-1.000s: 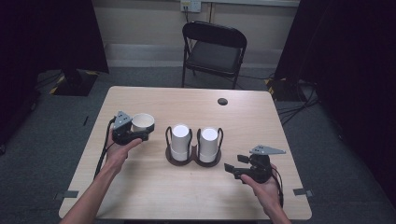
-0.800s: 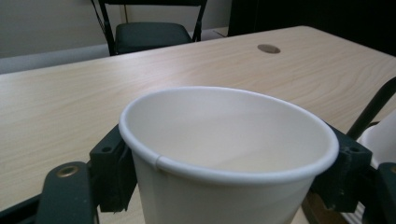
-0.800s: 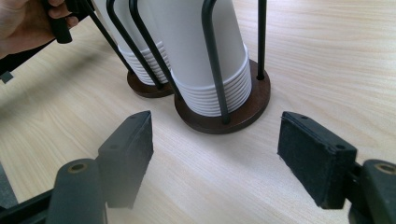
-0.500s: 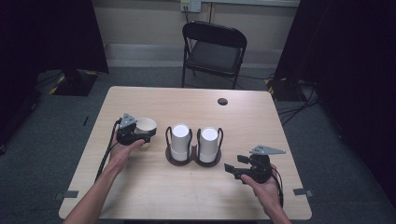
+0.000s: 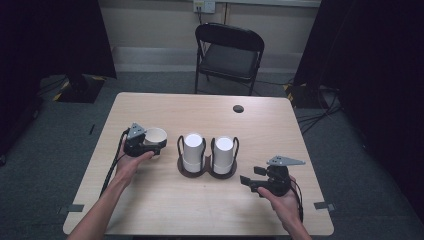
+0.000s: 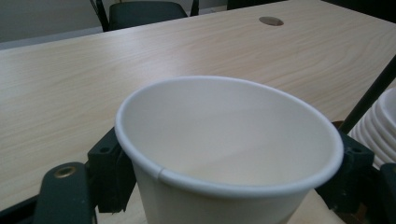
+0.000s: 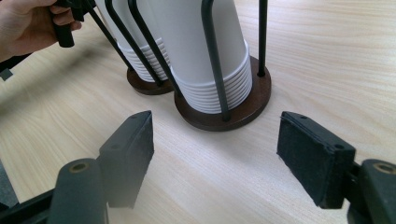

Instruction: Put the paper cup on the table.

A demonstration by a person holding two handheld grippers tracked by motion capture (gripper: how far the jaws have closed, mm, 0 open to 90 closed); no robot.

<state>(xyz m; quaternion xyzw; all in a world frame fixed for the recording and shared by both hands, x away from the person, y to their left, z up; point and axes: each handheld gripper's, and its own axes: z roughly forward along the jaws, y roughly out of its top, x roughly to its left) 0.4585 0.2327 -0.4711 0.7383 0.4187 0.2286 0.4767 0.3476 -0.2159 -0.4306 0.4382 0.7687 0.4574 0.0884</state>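
Note:
A white paper cup (image 5: 155,136) (image 6: 229,154) stands upright and empty between the jaws of my left gripper (image 5: 156,143) (image 6: 229,177), left of centre on the table. The black pads sit against its sides, and the jaws have just been opening a little with the cup still between them. To its right, two stacks of white cups (image 5: 192,150) (image 7: 205,46) fill a dark wire holder (image 5: 207,173) (image 7: 254,100). My right gripper (image 5: 250,179) (image 7: 217,158) rests open at the front right, pointing at the holder with nothing between its pads.
The wooden table (image 5: 165,210) has a round cable hole (image 5: 238,108) (image 6: 271,20) near its far edge. A black folding chair (image 5: 230,55) stands behind the table. Dark curtains hang at both sides. Cables trail from both grippers.
The left gripper and the cup have come slightly down and toward the person. The right gripper has not moved.

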